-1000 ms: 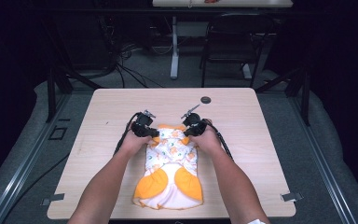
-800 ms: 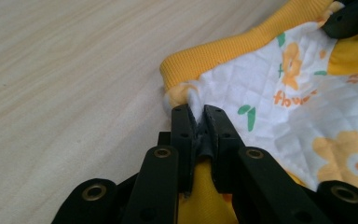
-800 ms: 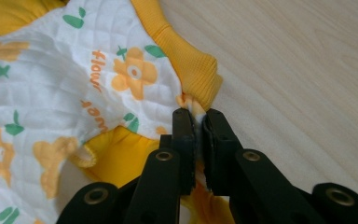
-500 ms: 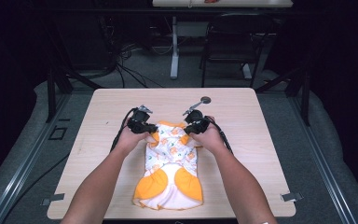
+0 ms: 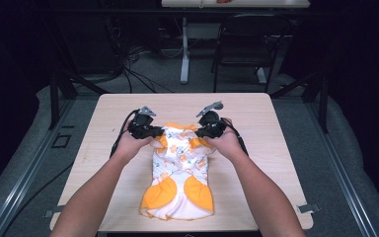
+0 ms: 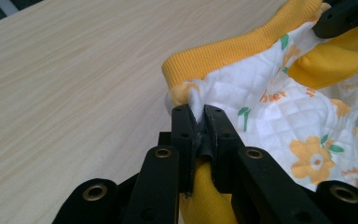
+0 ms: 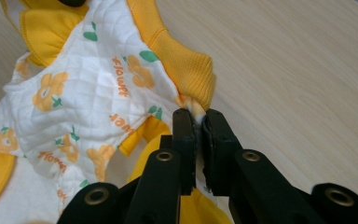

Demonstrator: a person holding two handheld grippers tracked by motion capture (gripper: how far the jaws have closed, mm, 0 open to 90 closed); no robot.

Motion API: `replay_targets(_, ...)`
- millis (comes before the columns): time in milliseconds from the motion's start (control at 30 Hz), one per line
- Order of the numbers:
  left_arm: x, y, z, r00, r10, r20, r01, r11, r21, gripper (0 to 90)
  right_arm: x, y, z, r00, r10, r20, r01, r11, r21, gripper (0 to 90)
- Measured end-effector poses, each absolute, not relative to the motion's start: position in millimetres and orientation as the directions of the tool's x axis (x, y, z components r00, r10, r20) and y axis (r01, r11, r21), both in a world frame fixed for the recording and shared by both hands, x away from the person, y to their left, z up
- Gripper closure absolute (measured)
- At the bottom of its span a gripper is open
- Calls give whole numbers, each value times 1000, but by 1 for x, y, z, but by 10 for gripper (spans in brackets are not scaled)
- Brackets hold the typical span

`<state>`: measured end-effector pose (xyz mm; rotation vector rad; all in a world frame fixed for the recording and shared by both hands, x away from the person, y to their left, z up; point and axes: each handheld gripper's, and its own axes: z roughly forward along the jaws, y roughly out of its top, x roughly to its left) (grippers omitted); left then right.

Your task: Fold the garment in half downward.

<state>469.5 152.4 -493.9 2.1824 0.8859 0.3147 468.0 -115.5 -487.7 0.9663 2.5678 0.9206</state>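
A small quilted garment (image 5: 180, 168), white with orange flowers and yellow trim, lies lengthwise on the wooden table (image 5: 256, 113). Its far end with the ribbed yellow collar (image 6: 242, 51) is lifted off the board. My left gripper (image 5: 154, 132) is shut on the garment's left shoulder; in the left gripper view its jaws pinch a fold of white cloth (image 6: 196, 100). My right gripper (image 5: 201, 132) is shut on the right shoulder; in the right gripper view a pinch of cloth (image 7: 196, 108) sits between its jaws beside the collar (image 7: 186, 65). The garment's near hem (image 5: 177, 210) rests on the table.
Bare wood lies to both sides of the garment and beyond it to the table's far edge. Cables trail from each gripper along the forearms. Past the table stand a chair (image 5: 246, 54) and a white table leg (image 5: 184, 49) on a dark floor.
Both grippers have risen and drawn slightly apart, lifting the garment's collar end off the table. The lower part stays lying flat.
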Motion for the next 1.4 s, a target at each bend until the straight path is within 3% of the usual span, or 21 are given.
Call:
replay_targets(933, 460, 162, -453, 754, 657, -13, 436, -485, 758, 834, 459, -116, -444, -771, 634, -54, 436, 588, 681, 841)
replay_targets(1400, 456, 167, -443, 755, 656, 15, 409, -488, 771, 832, 450, -110, -419, -779, 605, -163, 345, 631, 695, 841)
